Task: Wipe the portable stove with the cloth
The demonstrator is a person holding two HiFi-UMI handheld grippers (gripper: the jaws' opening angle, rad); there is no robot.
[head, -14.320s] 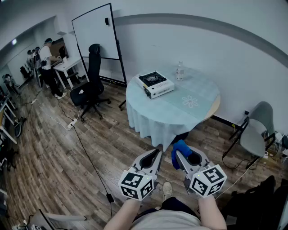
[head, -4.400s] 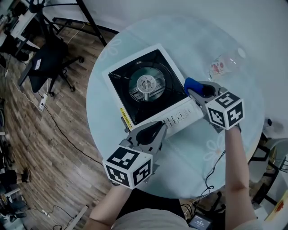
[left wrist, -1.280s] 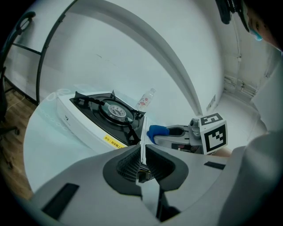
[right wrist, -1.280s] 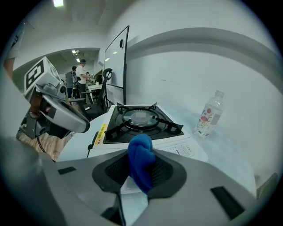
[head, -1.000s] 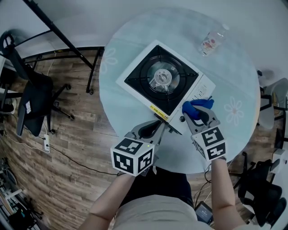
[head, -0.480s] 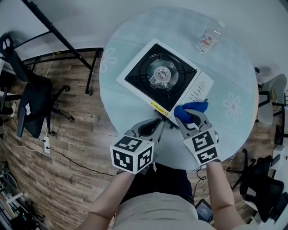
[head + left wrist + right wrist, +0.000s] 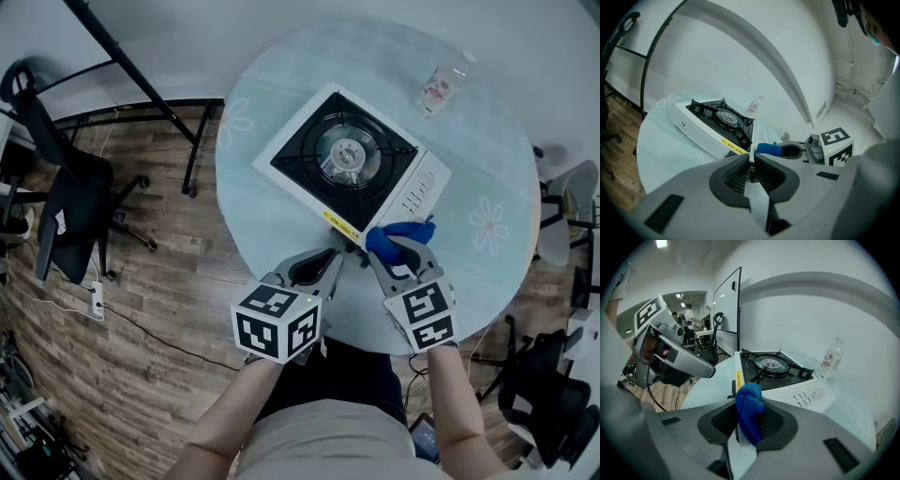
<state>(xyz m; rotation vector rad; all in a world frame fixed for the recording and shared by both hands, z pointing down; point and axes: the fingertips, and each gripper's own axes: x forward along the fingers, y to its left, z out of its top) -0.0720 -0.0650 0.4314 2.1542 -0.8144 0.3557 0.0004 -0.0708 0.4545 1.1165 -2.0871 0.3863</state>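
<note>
Left gripper (image 7: 334,263): jaws pressed together with nothing between them, tips just at the near side of the stove.
Right gripper (image 7: 382,255): clenched on the blue cloth (image 7: 400,232), which bulges out above the jaws.
Cloth position: bunched at the stove's near corner, by the edge of the white control panel; whether it presses on the casing cannot be settled.
Portable stove (image 7: 349,161): white casing, black top with a round burner, set diagonally on the round table (image 7: 487,141) with its pale cloth.
Hidden: from overhead both grippers cover the stove's near front face; a dark part shows between them but cannot be identified.
Cut off: the person's arms run out of the picture at the bottom.
Writing: a yellow sticker (image 7: 339,223) runs along the stove's front edge, print too small to read; the panel's rows of marks are also illegible.
Bottle (image 7: 441,86): clear plastic, reddish label unreadable, well apart from the stove at the far edge.
Marker cubes: black-and-white squares only, no words.
</note>
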